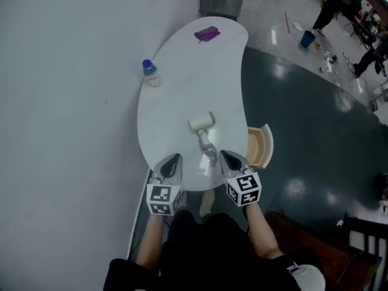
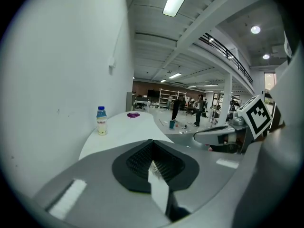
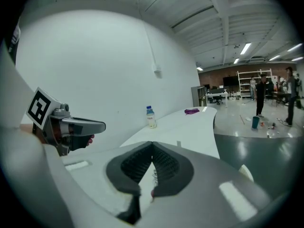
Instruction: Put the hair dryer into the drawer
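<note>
The cream hair dryer (image 1: pixel 202 125) lies on the white table (image 1: pixel 176 90), its coiled cord (image 1: pixel 208 150) trailing toward me. An open wooden drawer (image 1: pixel 259 147) sticks out from the table's right edge. My left gripper (image 1: pixel 174 159) hovers over the near table edge, left of the cord, jaws shut and empty (image 2: pixel 152 144). My right gripper (image 1: pixel 226 156) is just right of the cord, between it and the drawer, also shut with nothing held (image 3: pixel 152 146). Both gripper views have the dryer hidden behind the jaws.
A small bottle with a blue cap (image 1: pixel 150 73) stands near the table's left edge by the white wall. A purple object (image 1: pixel 207 34) lies at the far end. Dark glossy floor spreads to the right, where a chair (image 1: pixel 364 235) stands and people work far off.
</note>
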### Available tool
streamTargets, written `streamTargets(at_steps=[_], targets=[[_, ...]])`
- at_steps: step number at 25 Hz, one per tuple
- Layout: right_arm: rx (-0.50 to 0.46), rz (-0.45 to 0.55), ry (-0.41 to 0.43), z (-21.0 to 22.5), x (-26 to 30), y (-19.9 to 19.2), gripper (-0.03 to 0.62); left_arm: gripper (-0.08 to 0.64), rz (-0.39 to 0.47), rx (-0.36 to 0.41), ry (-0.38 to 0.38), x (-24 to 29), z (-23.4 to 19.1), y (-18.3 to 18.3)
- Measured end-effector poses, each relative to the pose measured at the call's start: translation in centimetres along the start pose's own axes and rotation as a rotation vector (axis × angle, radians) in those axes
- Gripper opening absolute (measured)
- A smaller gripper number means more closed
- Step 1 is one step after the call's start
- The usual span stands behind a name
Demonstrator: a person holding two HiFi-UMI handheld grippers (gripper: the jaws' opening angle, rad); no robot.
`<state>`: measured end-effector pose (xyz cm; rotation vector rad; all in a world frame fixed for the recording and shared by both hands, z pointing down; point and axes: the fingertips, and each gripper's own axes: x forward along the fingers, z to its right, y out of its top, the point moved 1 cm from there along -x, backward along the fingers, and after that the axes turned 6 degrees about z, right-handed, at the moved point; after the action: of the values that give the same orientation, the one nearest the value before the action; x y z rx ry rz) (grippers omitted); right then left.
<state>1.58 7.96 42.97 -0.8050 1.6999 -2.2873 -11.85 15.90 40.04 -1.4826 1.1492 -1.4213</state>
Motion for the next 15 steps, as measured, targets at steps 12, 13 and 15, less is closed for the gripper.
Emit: streamTargets(at_steps=[12, 13, 15], targets=[[0.016, -0.114, 0.016, 2.7, 6.5, -4.3, 0.003, 0.008, -0.101, -0.071, -0.003, 5.9, -2.9, -5.5], [0.023, -0.123, 0.017, 2.8, 6.9, -4.8, 0.003, 0.008, -0.11, -0.079, -0.007, 6.4, -3.1, -6.0], [0.044, -0.141, 0.016, 3.0, 7.8, -5.8, 0.003, 0.008, -0.136, -0.096, -0.018, 7.3, -3.2, -7.1]])
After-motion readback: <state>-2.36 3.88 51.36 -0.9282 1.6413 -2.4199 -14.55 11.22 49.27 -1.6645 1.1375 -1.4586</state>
